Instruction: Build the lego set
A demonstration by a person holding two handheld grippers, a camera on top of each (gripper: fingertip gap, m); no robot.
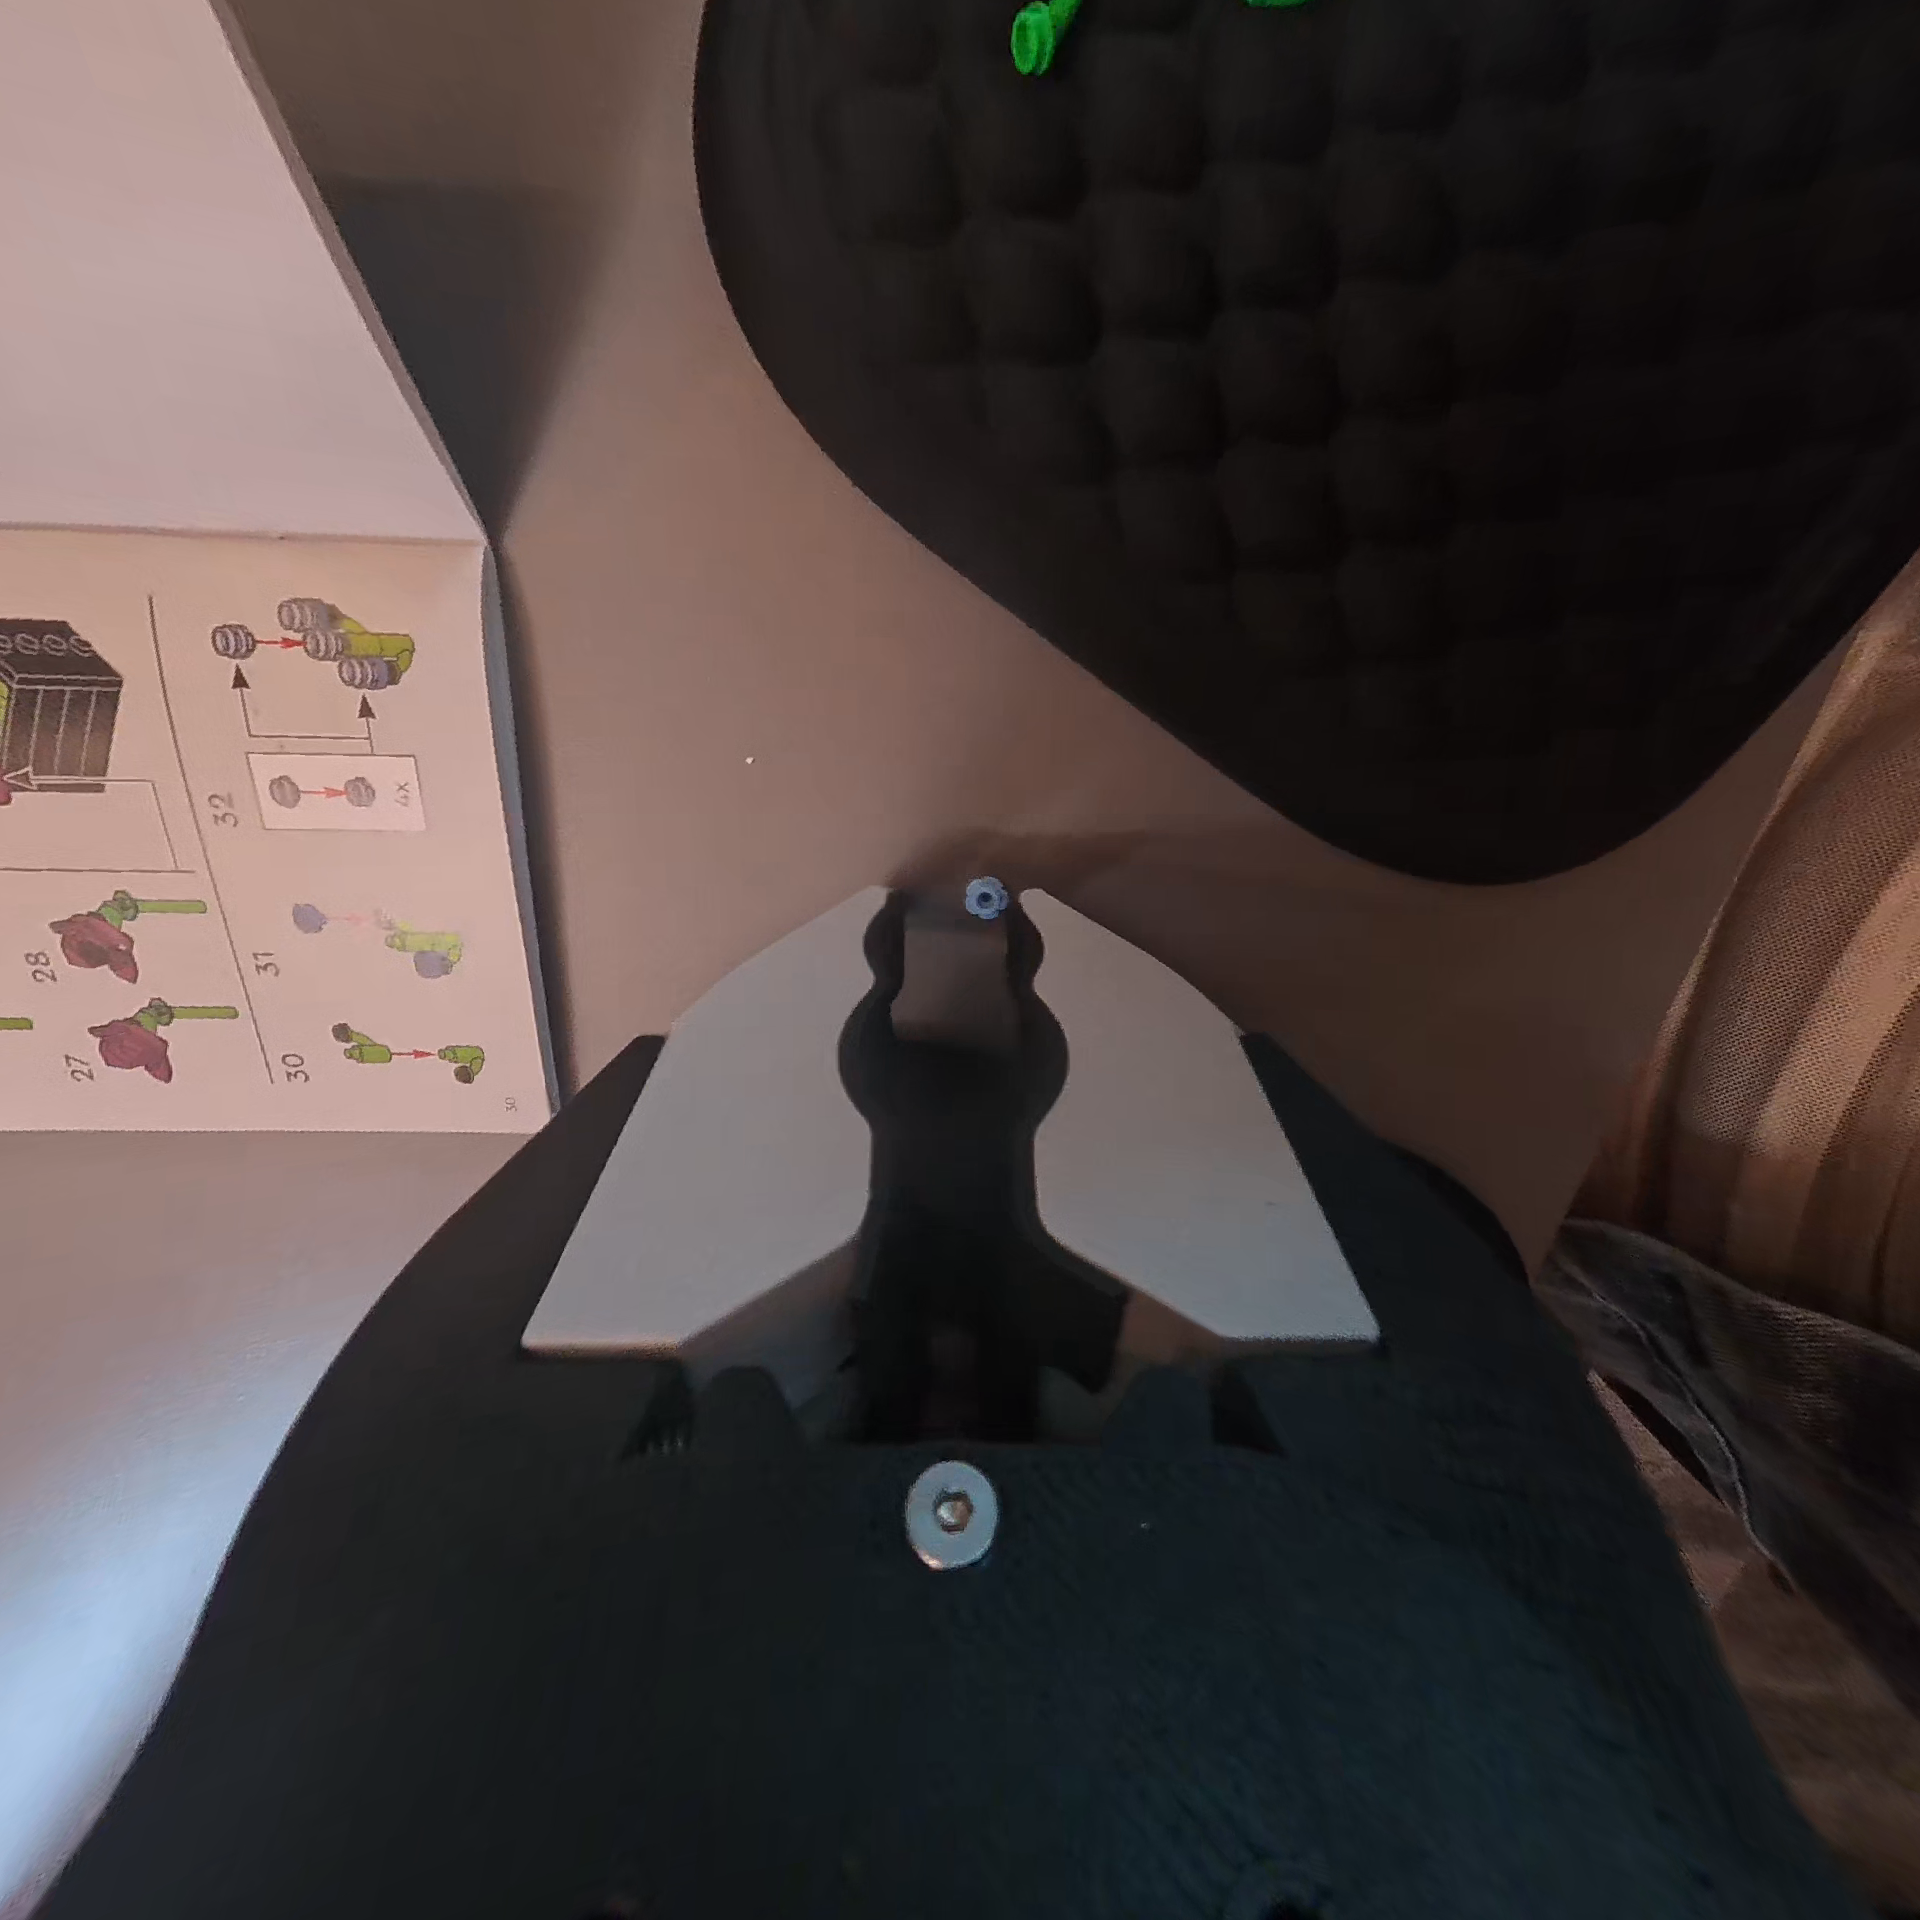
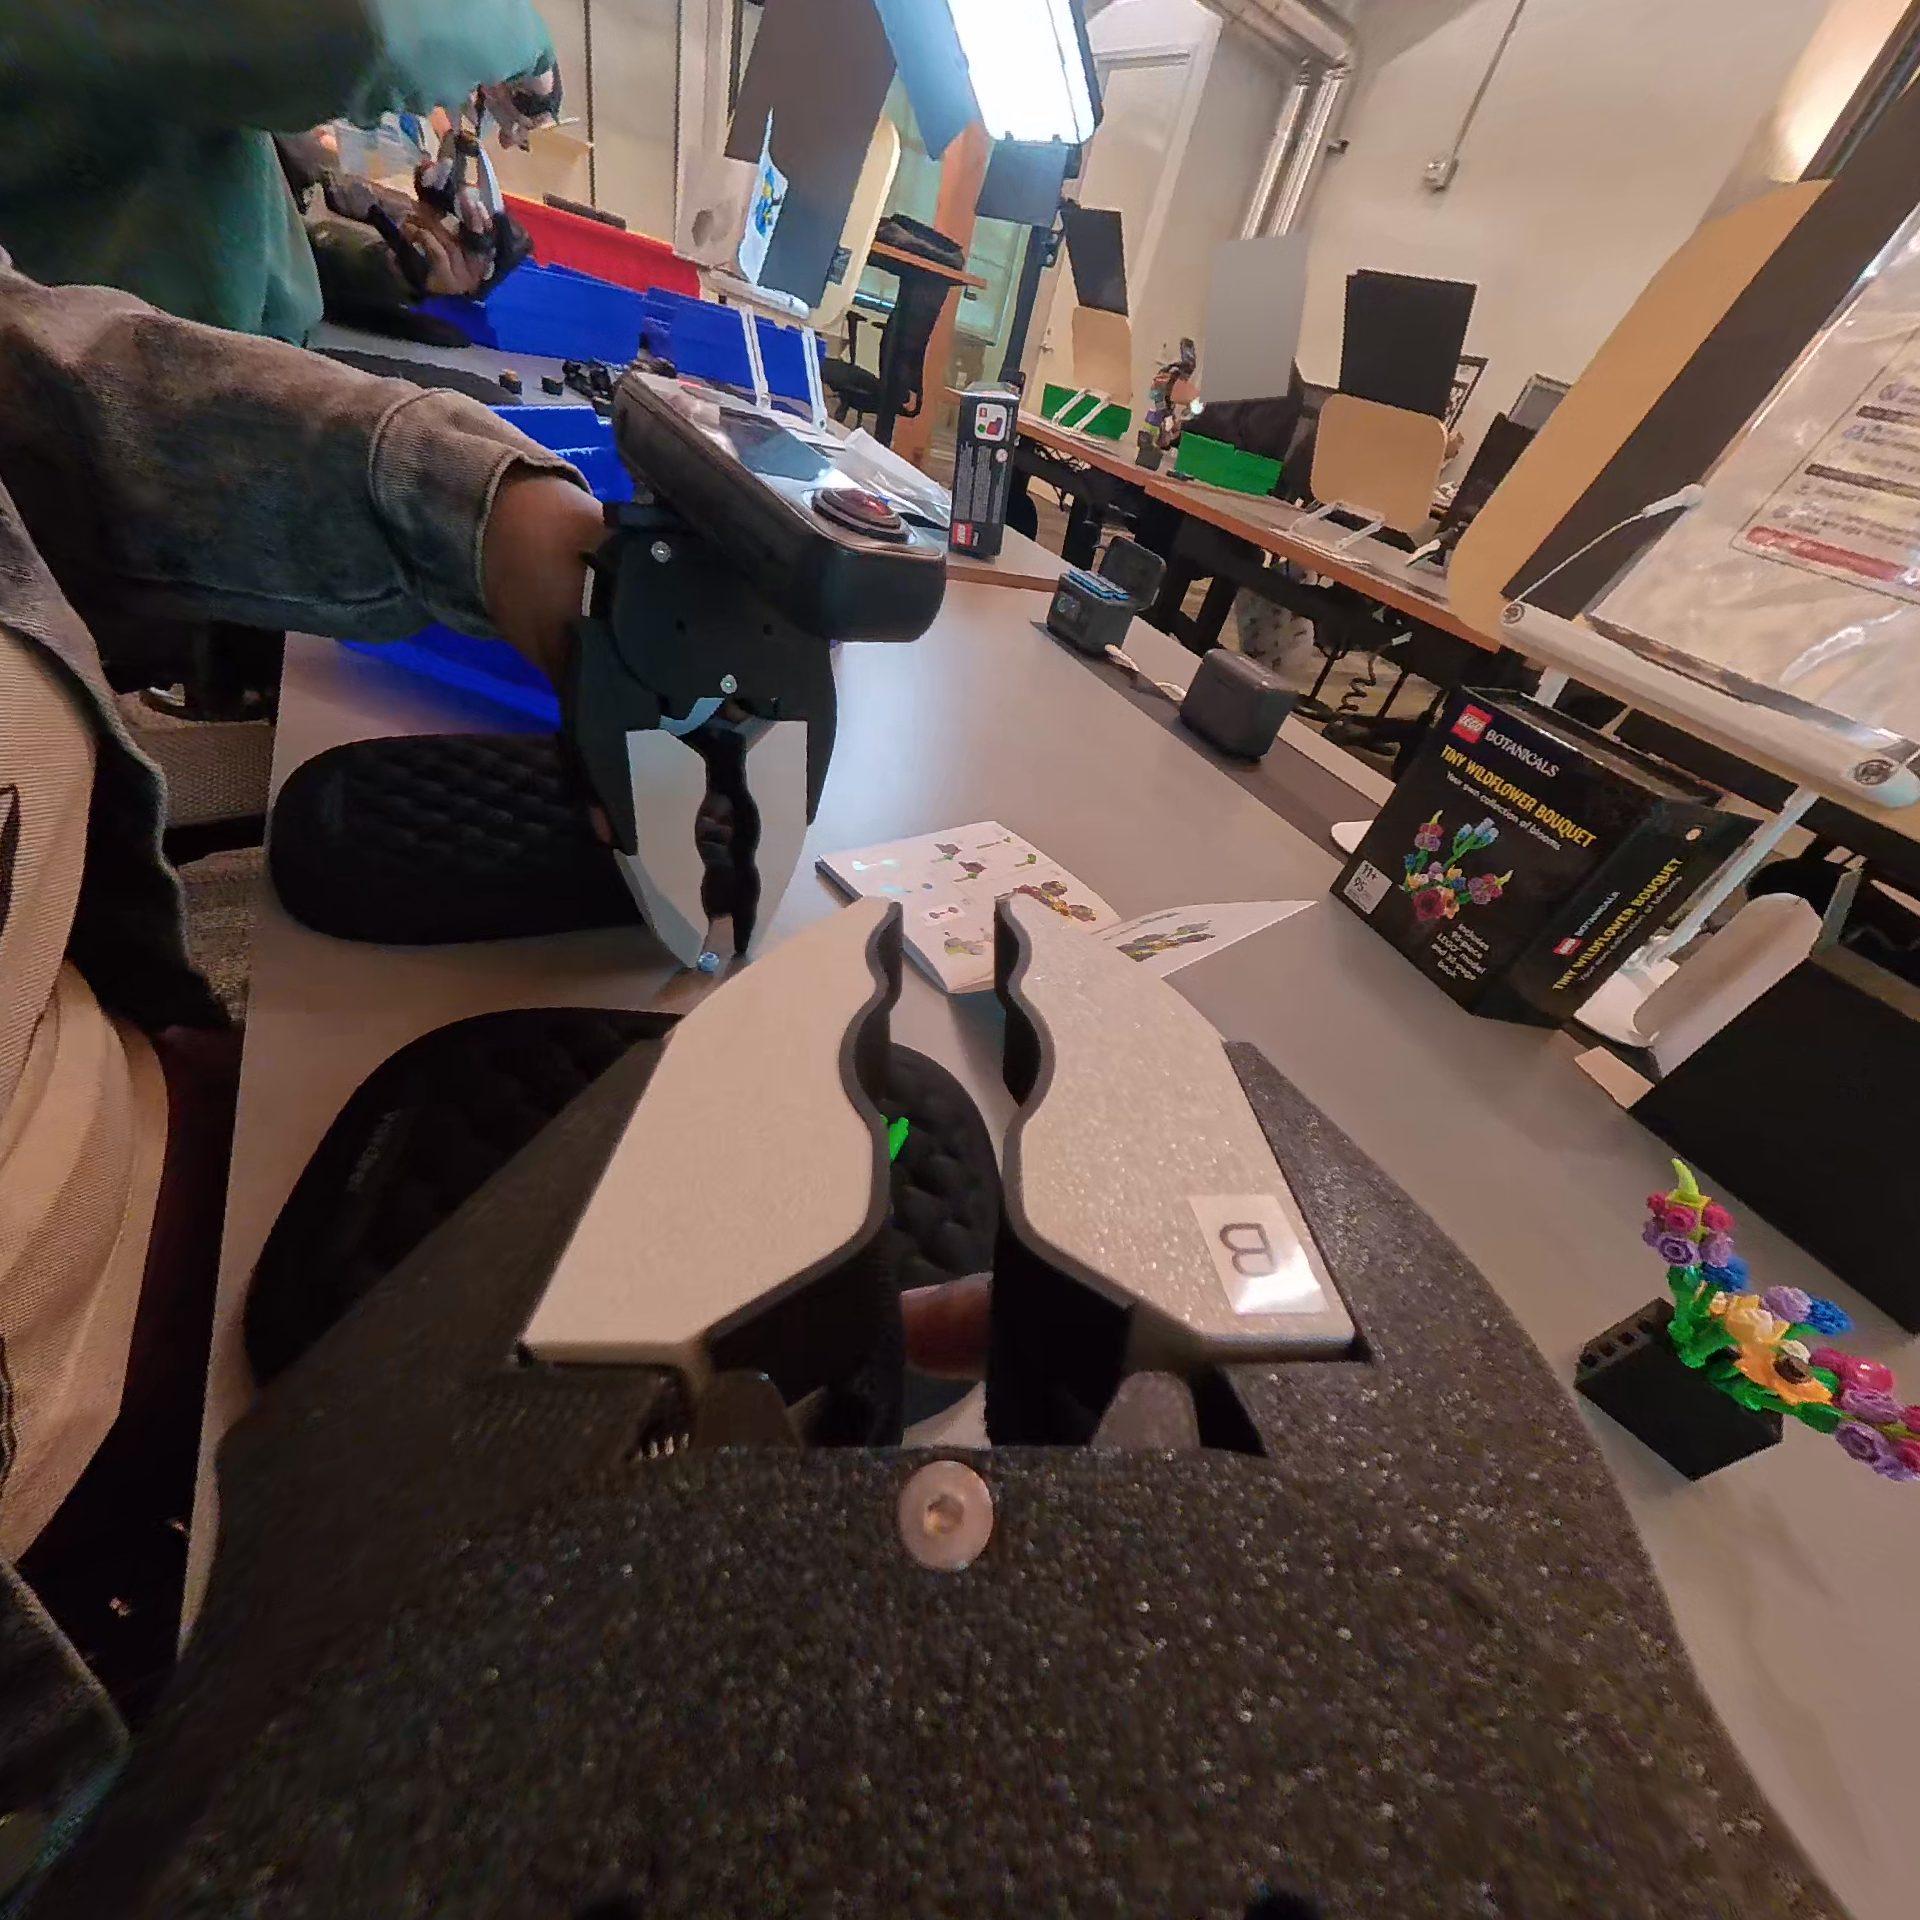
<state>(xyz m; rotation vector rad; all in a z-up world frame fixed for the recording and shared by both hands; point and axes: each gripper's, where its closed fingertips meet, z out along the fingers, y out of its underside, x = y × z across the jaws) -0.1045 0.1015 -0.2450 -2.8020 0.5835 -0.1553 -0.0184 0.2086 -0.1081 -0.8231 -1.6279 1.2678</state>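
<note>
My left gripper [image 2: 717, 951] pinches a tiny pale-blue flower stud [image 1: 984, 899] down at the bench [image 1: 727, 644].

From the left: the instruction booklet [image 1: 260, 831] runs off the frame edge; the stud sits at my left fingertips, half hidden between them. The black quilted pad [image 1: 1351, 416] carries green pieces [image 1: 1034, 40], cropped at the top. My right gripper [image 2: 945, 914] hovers with jaws apart, blocking most of a green piece [image 2: 891, 1135] beneath. The finished bouquet [image 2: 1766, 1340] is cut off far right.

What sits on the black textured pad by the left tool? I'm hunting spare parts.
In the left wrist view, bright green pieces lie on the black pad near its far edge, cut off by the frame. The rest of the visible pad is bare; anything underneath is hidden.
</note>
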